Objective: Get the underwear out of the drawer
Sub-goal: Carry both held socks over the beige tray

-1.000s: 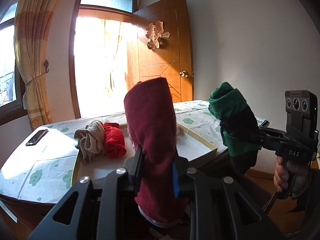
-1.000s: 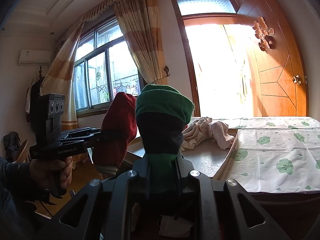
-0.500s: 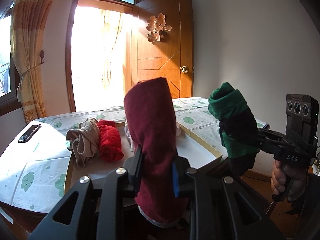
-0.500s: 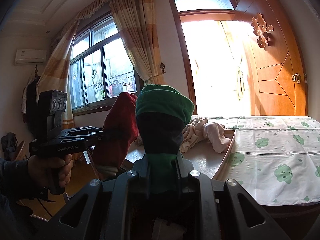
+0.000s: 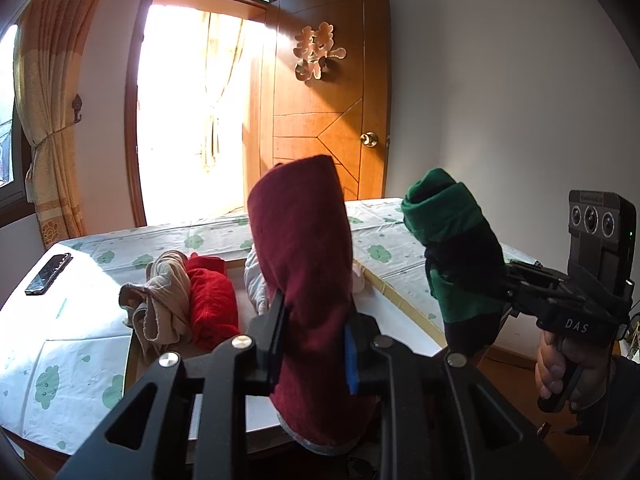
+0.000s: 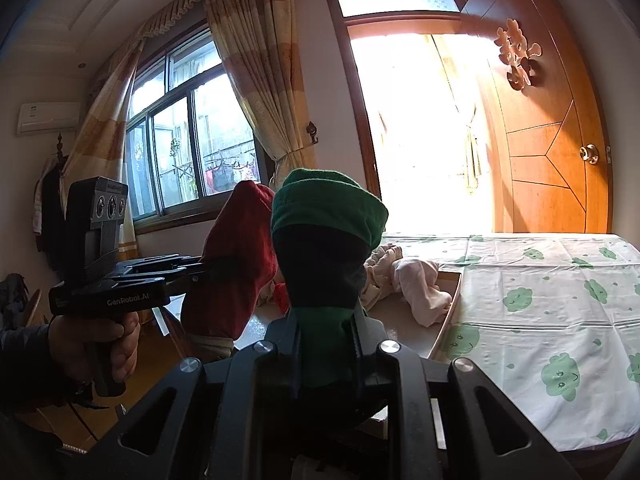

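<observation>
Left wrist view: the left gripper (image 5: 314, 340) has its fingers (image 5: 277, 322) pinching a dark red underwear roll (image 5: 302, 264) that stands upright between them. Beyond the fingers lies a shallow drawer (image 5: 408, 306) on the table (image 5: 60, 364), holding a beige piece (image 5: 166, 300) touching a bright red piece (image 5: 212, 304). To the right, the right gripper (image 5: 500, 292) clamps a green and black roll (image 5: 452, 248).

Right wrist view: the right gripper's fingers (image 6: 294, 344) pinch the green and black roll upright. Just left, the dark red roll is held by the left gripper. A pink piece (image 6: 420, 288) lies in the drawer beyond.
</observation>
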Motion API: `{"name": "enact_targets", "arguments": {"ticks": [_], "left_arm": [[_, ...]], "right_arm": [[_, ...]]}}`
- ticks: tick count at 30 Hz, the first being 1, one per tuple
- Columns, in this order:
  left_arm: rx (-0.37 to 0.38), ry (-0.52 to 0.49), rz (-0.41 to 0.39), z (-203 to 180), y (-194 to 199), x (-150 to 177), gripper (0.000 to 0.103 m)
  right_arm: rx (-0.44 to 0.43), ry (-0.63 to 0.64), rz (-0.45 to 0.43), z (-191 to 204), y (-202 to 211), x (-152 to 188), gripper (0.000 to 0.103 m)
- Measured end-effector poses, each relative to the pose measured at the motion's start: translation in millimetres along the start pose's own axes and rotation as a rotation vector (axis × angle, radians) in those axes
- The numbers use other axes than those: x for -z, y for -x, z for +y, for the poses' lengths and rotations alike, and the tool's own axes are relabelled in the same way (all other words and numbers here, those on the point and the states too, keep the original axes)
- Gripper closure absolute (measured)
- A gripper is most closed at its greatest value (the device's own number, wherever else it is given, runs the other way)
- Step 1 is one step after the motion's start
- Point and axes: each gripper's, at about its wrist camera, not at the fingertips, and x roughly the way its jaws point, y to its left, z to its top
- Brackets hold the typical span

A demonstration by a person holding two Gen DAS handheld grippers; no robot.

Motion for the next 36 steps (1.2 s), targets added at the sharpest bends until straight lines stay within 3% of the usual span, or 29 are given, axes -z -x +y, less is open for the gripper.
{"name": "enact_targets", "arguments": {"ticks": [22,36], "left_arm": [[-0.018,0.012,0.068,0.1,-32.5,-18.2,0.081],[-0.020,0.040,0.150,5.1,-52.3,-19.1,0.081]], "right_arm": [[0.038,-0.035,0.057,-15.2,-25.9,-20.8,0.082],[0.056,-0.066,0.108,-26.9,-46.0,-24.8,0.082]]}}
